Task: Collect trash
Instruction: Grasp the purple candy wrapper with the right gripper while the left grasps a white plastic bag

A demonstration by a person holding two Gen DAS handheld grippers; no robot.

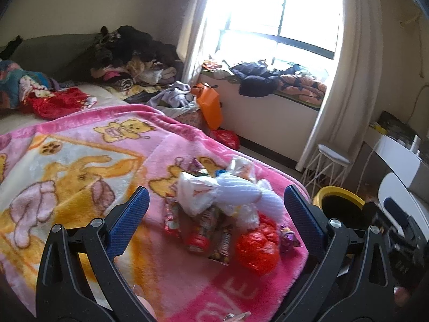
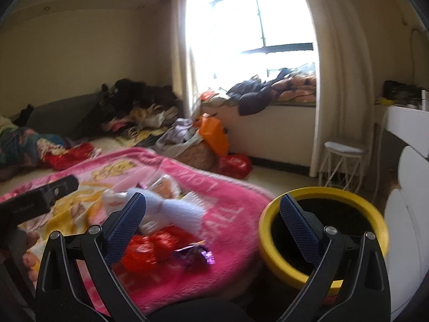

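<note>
A heap of trash lies on the pink blanket (image 1: 80,166) at the bed's corner: white plastic bags (image 1: 214,193), a red crumpled wrapper (image 1: 257,247), snack packets (image 1: 203,230) and a purple wrapper (image 1: 288,237). My left gripper (image 1: 214,209) is open and empty, its jaws standing on either side of the heap. My right gripper (image 2: 213,212) is open and empty, between the heap and a yellow-rimmed black bin (image 2: 321,193) on the floor. The red wrapper (image 2: 150,247), the purple wrapper (image 2: 193,252) and a white bag (image 2: 171,209) show in the right wrist view. The bin (image 1: 337,196) also shows in the left wrist view.
Clothes (image 1: 128,53) pile at the bed's far end and on the window ledge (image 1: 268,80). An orange bag (image 1: 209,104) and a red bag (image 1: 226,138) sit by the bed. A white stool (image 1: 329,161) and white furniture (image 2: 410,214) stand at the right.
</note>
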